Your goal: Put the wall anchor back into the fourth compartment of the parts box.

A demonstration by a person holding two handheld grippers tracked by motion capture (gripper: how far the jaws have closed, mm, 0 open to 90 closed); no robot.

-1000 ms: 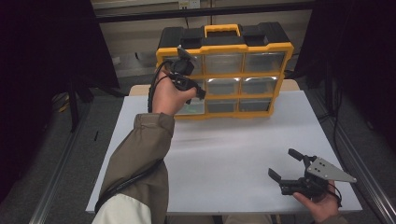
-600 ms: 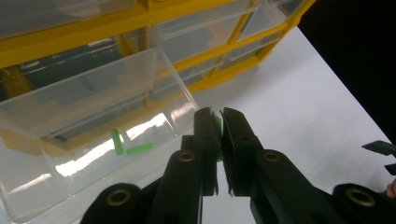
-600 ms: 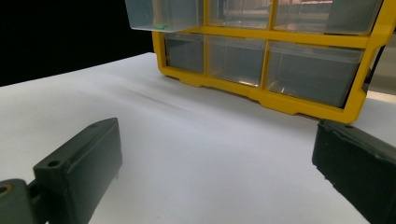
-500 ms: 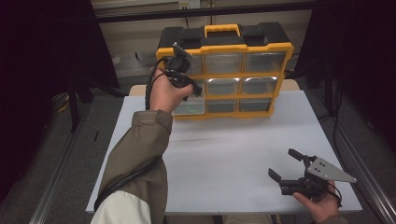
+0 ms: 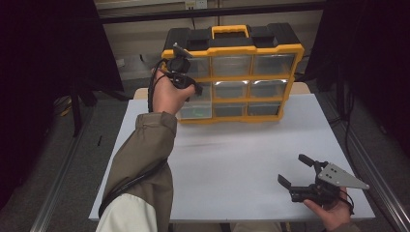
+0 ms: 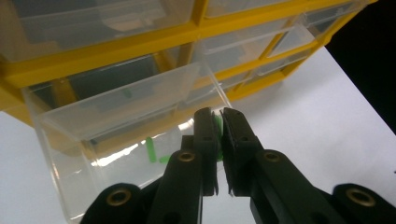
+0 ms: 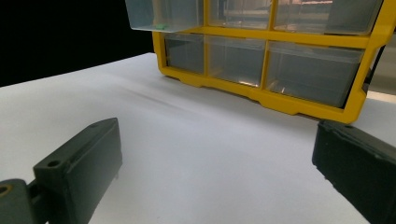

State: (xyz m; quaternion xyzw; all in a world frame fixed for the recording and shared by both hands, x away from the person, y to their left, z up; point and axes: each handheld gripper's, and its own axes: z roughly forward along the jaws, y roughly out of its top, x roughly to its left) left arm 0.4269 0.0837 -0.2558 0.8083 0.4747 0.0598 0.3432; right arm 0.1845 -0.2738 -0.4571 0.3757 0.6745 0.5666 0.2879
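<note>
A yellow organiser (image 5: 290,50) with clear drawers stands upright at the far side of the white table (image 5: 241,154). Its middle-left drawer (image 6: 121,100) is pulled out and holds small green pieces (image 6: 150,149). My left gripper (image 6: 220,114) is shut on that drawer's front rim, with the thin clear wall between the pads. In the high view the left gripper (image 5: 196,89) sits at the organiser's left column. My right gripper (image 5: 292,169) rests open near the table's front right, nothing between its fingers. From the right gripper view the drawer (image 7: 163,14) juts out over the bottom row.
The organiser has a black top with a yellow handle (image 5: 230,30). The other drawers (image 7: 236,58) sit pushed in. Dark curtains flank the table, and the floor drops off at the table's left and right edges.
My left hand has shifted very slightly to the left with the drawer rim still in its jaws. The right gripper has stayed still.
</note>
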